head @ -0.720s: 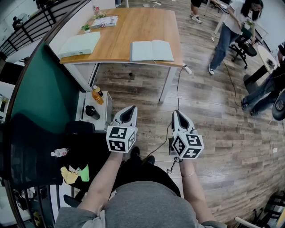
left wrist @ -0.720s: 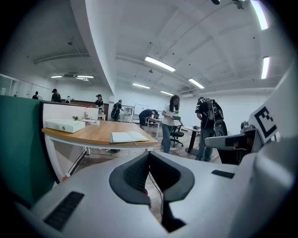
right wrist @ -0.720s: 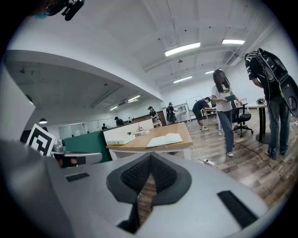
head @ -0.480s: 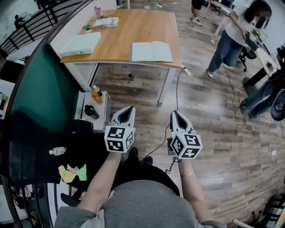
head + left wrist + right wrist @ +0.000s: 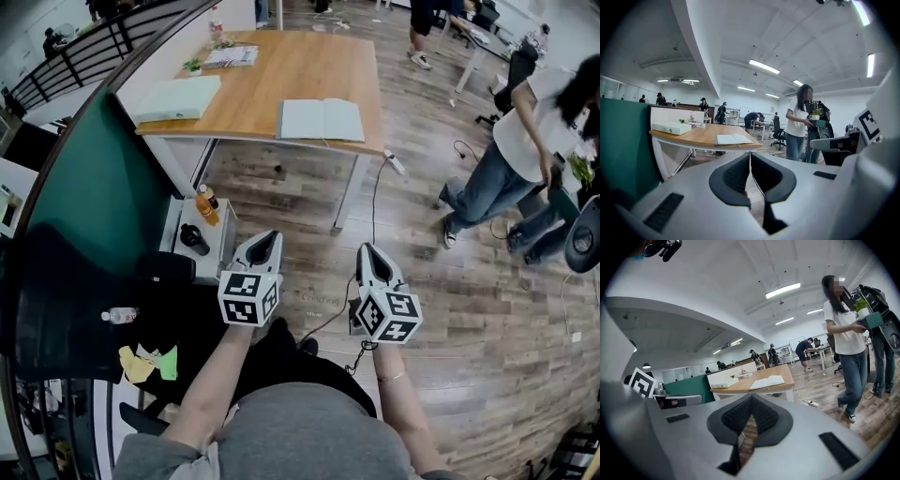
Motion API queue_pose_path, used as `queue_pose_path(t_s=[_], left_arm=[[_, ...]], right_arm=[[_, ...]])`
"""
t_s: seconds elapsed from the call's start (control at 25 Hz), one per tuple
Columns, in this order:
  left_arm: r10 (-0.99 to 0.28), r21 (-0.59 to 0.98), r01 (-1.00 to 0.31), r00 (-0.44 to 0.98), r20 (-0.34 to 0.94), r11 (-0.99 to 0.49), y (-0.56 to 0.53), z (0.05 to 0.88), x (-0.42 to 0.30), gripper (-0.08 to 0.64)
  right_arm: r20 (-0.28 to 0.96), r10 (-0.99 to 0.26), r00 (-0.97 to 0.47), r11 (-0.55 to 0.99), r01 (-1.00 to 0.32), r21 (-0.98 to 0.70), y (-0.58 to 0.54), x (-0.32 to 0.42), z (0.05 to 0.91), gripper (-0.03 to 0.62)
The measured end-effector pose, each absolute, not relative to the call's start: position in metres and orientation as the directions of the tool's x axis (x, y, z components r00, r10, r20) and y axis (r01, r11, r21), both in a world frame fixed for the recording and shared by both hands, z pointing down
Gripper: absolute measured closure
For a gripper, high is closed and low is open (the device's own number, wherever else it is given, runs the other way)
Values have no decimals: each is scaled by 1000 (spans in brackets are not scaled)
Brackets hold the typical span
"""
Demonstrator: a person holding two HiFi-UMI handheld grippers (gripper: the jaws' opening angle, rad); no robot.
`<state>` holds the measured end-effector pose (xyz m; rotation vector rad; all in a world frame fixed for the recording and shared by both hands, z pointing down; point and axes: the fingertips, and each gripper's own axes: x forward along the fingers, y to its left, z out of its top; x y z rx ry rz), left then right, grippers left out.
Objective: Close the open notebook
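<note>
An open notebook (image 5: 322, 120) with pale green pages lies flat near the front edge of a wooden table (image 5: 281, 70); it also shows in the left gripper view as the notebook (image 5: 732, 139) and in the right gripper view as the notebook (image 5: 769, 381). My left gripper (image 5: 270, 237) and right gripper (image 5: 365, 249) are held side by side over the floor, well short of the table. Both are shut with nothing between their jaws, as the left gripper (image 5: 749, 157) and right gripper (image 5: 751, 401) show in their own views.
A closed pale box (image 5: 175, 98) and papers (image 5: 232, 56) lie on the table's left and far part. A green partition (image 5: 94, 187) stands at my left, with bottles (image 5: 205, 202) on a low shelf. A person (image 5: 525, 159) walks at the right. A cable (image 5: 375, 202) runs across the floor.
The person at the right has walked nearer and lower in the head view. Both grippers have kept about the same place, shut.
</note>
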<state>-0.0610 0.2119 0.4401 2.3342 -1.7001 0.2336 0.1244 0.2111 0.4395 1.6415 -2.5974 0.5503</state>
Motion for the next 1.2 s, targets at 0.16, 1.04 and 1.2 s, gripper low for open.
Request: queue_pose_path(t_s=[0.16, 1.04, 1.2], left_arm=[[-910, 113, -949, 313, 271, -293, 214, 440, -60, 532], [-895, 164, -934, 353, 274, -319, 86, 455, -66, 405], [-887, 163, -930, 363, 286, -328, 41, 458, -74, 407]], right_arm=[[203, -881, -426, 360, -885, -297, 209, 132, 439, 552], [224, -878, -422, 318, -866, -385, 101, 143, 451, 369], [233, -877, -420, 312, -867, -387, 58, 133, 452, 365]])
